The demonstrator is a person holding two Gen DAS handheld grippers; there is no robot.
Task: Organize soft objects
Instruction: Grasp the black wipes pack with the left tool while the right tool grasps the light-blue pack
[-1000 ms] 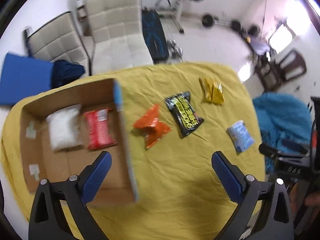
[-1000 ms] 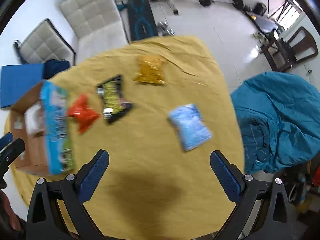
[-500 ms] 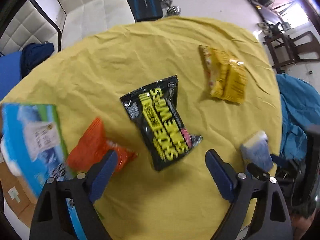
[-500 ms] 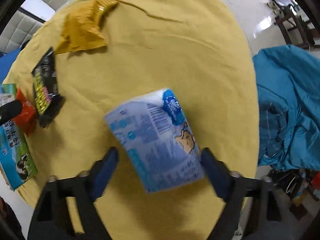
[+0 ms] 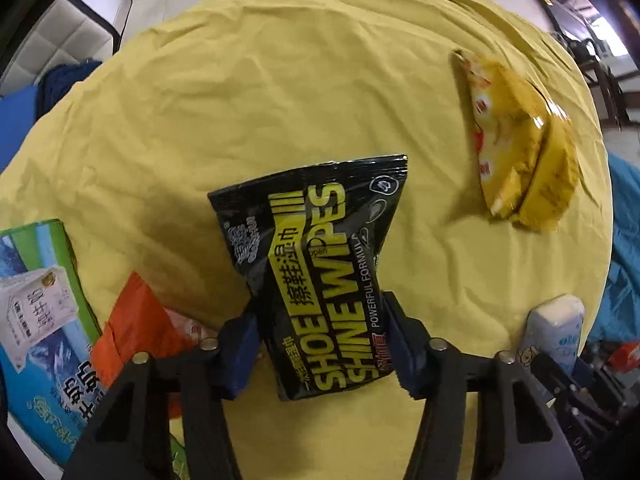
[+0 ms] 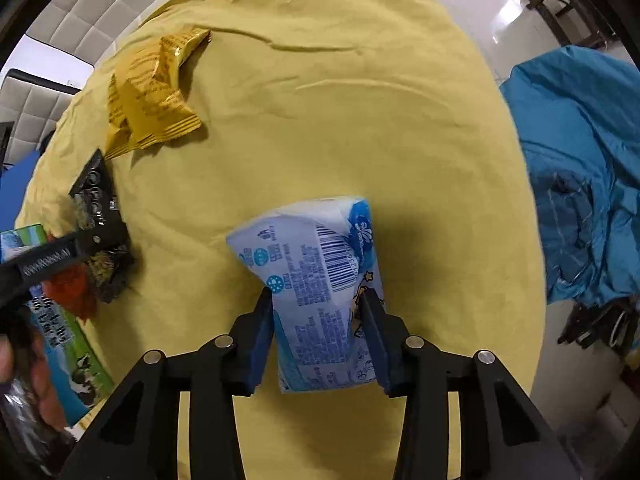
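My left gripper [image 5: 320, 340] is shut on a black and yellow shoe wipes pack [image 5: 320, 264], pinching its waist on the yellow tablecloth [image 5: 240, 100]. My right gripper [image 6: 320, 320] is shut on a pale blue tissue pack [image 6: 320, 280], squeezing its middle. The tissue pack also shows at the right edge of the left wrist view [image 5: 554, 328]. A yellow snack pack [image 5: 520, 148] lies far right of the wipes; it shows in the right wrist view [image 6: 152, 92] too. An orange pack [image 5: 136, 332] lies left of my left gripper.
A blue and green printed box side [image 5: 40, 320] stands at the left table edge, also in the right wrist view [image 6: 60, 332]. A teal cover [image 6: 580, 180] lies over something to the right of the table. White padded chairs [image 6: 84, 12] stand beyond the far edge.
Both grippers moved down onto the table and closed. The left took hold of the shoe wipes pack, the right took hold of the blue tissue pack.
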